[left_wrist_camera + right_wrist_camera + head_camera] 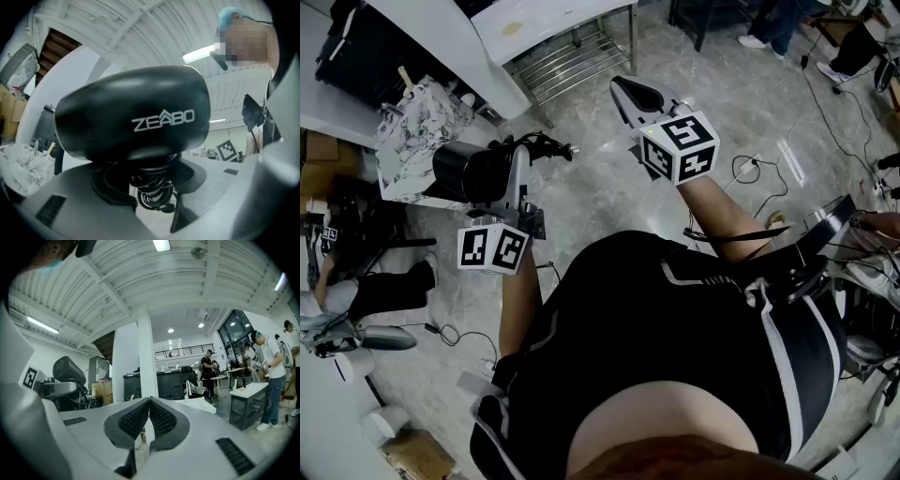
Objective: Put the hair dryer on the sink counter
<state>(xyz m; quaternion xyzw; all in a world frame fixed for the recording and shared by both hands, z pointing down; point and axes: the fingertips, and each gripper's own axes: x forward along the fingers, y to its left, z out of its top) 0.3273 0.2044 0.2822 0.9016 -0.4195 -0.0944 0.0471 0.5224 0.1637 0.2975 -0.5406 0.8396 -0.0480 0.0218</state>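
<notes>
My left gripper [152, 185] is clamped on the hair dryer [133, 117], my right gripper [149, 408] has its jaws together and empty, so next I must carry it to the marble counter [405, 155] at far left.

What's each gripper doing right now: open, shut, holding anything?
Left gripper: closed on the black hair dryer, at its handle with the coiled cord.
Right gripper: closed, pads together, empty.
</notes>
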